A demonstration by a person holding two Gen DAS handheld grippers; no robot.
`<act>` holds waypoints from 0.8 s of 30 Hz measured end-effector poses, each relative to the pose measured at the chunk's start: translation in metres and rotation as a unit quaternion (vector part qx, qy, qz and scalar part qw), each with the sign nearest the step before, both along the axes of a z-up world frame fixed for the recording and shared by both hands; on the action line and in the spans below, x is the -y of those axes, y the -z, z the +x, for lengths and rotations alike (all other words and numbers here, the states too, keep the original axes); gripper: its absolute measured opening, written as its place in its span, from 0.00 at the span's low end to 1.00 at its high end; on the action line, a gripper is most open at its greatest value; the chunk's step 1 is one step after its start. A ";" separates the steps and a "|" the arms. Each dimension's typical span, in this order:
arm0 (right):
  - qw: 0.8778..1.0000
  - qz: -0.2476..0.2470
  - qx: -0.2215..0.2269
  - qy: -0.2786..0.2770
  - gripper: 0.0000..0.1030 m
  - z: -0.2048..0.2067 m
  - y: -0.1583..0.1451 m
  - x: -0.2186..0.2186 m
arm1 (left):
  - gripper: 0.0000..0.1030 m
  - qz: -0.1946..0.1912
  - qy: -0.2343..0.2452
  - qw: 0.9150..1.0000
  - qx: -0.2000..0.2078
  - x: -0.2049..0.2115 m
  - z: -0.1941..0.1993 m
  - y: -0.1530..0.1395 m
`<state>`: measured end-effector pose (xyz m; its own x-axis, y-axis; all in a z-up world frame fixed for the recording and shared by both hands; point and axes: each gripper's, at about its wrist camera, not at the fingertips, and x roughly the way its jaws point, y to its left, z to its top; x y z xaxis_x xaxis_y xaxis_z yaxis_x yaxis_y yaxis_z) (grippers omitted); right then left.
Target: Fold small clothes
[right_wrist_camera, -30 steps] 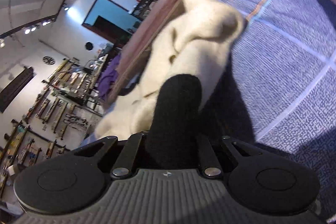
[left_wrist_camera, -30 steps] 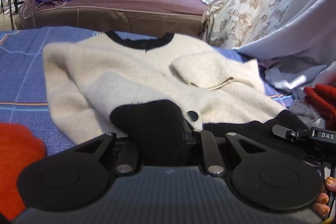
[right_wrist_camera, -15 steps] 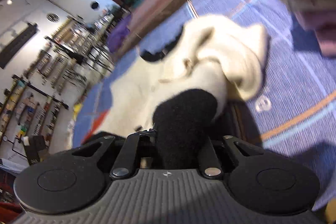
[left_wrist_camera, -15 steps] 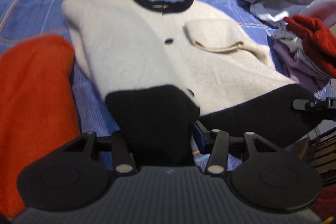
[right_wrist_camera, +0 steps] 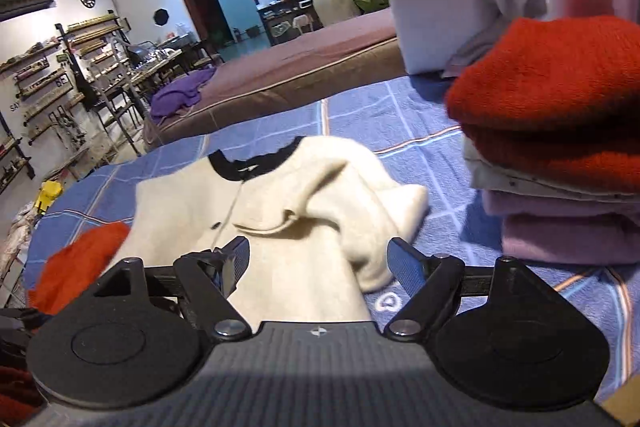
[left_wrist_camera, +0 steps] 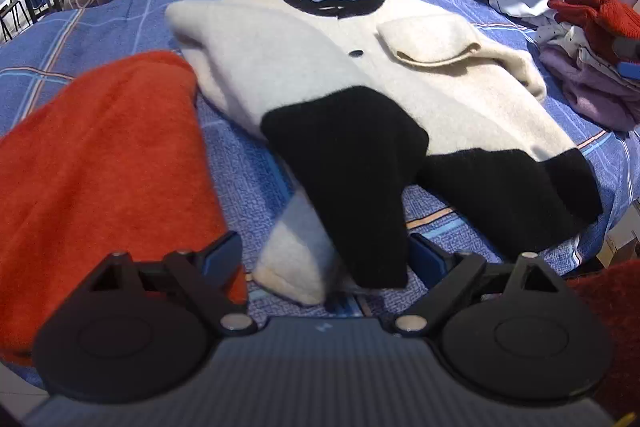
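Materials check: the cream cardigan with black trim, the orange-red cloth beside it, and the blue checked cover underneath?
Cream cardigan with black trim: looks like brushed wool-type knit, matte, fuzzy nap, soft edges. Orange-red cloth: also a fuzzy knit or fleece, dense pile; fibre unclear. Blue checked cover: flat woven fabric, fine mottled weave, printed or woven stripes, no nap.

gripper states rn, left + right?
Left gripper: fingers opening; black cuff lies between them, not pinched.
Right gripper: fingers opening, wide apart over the cream cardigan, gripping nothing.
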<state>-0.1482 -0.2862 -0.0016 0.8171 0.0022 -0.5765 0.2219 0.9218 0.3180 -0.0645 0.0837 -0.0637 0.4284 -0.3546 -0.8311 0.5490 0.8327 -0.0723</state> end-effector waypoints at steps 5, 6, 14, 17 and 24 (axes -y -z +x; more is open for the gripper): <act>0.995 0.064 0.005 -0.070 1.00 0.038 0.015 -0.034 | 0.76 0.048 0.031 0.998 0.035 0.011 -0.016 0.006; 0.995 0.065 0.004 -0.080 1.00 0.041 0.017 -0.040 | 0.76 0.053 0.034 0.997 0.038 0.008 -0.017 0.005; 0.993 0.073 -0.020 -0.091 1.00 0.042 0.022 -0.056 | 0.67 0.108 0.125 0.984 0.064 0.009 -0.018 0.019; 0.991 0.093 -0.030 -0.089 1.00 0.044 0.026 -0.057 | 0.62 0.129 0.158 0.977 0.057 0.013 -0.024 0.016; 0.990 0.114 -0.050 -0.071 1.00 0.042 0.042 -0.056 | 0.65 0.167 0.160 0.966 0.115 0.021 -0.014 0.026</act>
<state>-0.1061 -0.2301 -0.0438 0.7387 0.2514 -0.6254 0.1363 0.8529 0.5039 -0.0782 0.0629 -0.0899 0.5276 -0.2277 -0.8184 0.7524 0.5726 0.3257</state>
